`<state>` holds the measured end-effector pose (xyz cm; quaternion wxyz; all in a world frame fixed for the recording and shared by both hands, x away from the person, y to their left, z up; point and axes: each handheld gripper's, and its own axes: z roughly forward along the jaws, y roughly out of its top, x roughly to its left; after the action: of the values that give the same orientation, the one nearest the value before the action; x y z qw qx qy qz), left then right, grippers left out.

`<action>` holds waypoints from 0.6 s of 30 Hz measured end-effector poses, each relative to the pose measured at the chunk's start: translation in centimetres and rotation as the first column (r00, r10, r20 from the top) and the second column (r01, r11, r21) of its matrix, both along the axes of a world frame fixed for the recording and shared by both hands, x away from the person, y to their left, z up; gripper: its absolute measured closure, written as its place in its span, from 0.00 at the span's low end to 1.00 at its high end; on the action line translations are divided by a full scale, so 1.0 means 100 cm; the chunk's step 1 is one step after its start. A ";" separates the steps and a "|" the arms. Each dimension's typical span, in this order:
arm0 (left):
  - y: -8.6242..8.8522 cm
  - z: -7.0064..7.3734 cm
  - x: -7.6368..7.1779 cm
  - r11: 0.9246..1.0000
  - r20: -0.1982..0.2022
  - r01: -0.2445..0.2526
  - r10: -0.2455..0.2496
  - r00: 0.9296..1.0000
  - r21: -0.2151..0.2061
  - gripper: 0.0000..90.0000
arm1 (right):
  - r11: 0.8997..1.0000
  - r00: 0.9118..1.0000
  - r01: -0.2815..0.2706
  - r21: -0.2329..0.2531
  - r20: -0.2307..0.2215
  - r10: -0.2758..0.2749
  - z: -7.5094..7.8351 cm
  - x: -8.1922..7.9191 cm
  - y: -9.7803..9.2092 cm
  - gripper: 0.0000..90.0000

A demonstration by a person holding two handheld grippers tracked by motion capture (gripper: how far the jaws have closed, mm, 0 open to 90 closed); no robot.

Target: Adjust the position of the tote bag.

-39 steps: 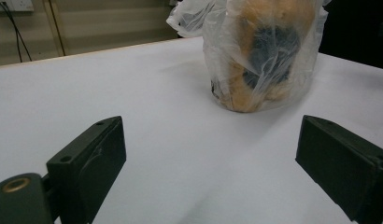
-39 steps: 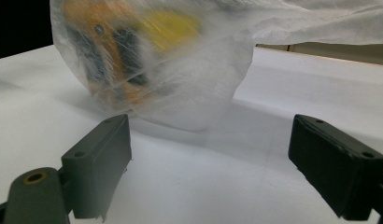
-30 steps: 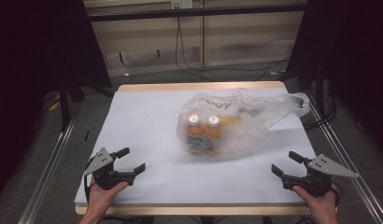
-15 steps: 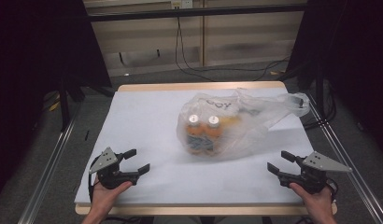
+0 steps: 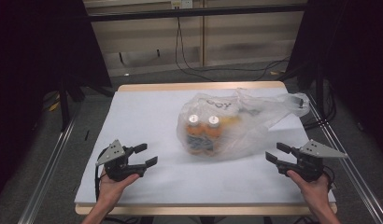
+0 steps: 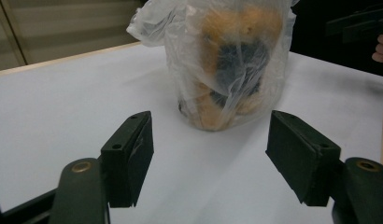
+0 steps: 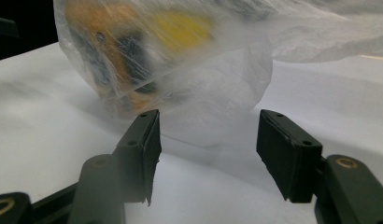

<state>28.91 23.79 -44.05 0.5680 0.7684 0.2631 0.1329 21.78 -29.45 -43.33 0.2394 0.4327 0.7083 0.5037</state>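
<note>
Table (image 5: 147,116): white top, wood edge strip, metal rails L/R. Dark room, cables on floor behind. Clear plastic bag (image 5: 236,123) w/ two white-capped bottles (image 5: 202,130) lies centre-right. Bare surface front + left. Left gripper (image 5: 145,155) near front-left edge, jaws spread, holding nothing. Right gripper (image 5: 276,153) front-right, just beside bag, jaws spread, holding nothing.

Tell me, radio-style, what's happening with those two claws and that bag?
Left gripper open, empty. Right gripper open, empty. Clear plastic bag of orange bottles untouched mid-table. Nothing between.
</note>
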 end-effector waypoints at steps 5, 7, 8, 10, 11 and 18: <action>-0.008 0.009 0.011 1.000 -0.008 0.009 -0.009 1.000 -0.017 0.38 | 1.000 1.000 -0.008 -0.003 -0.007 0.008 0.007 0.011 0.001 0.48; -0.011 0.014 0.017 1.000 0.001 0.012 -0.012 1.000 -0.011 0.40 | 1.000 1.000 -0.002 -0.002 -0.006 0.002 0.012 0.015 0.000 0.49; -0.013 0.018 0.021 1.000 0.010 0.008 -0.008 1.000 -0.012 0.40 | 1.000 1.000 -0.001 -0.004 -0.002 0.001 0.014 0.018 0.000 0.49; -0.017 0.023 0.027 0.999 0.003 0.017 -0.017 1.000 -0.031 0.43 | 1.000 1.000 -0.002 -0.006 -0.005 0.002 0.020 0.023 -0.001 0.51; -0.018 0.026 0.030 1.000 0.011 0.011 -0.011 1.000 -0.026 0.43 | 1.000 1.000 -0.004 -0.006 -0.001 0.004 0.022 0.026 -0.001 0.51; -0.037 0.043 0.053 0.999 0.014 0.022 -0.021 1.000 -0.030 0.44 | 1.000 1.000 0.007 0.000 0.014 -0.007 0.040 0.044 -0.001 0.50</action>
<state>34.24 20.13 -39.71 0.5828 0.7616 0.2529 0.1281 26.23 -29.54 -39.33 0.2461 0.4318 0.7051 0.5058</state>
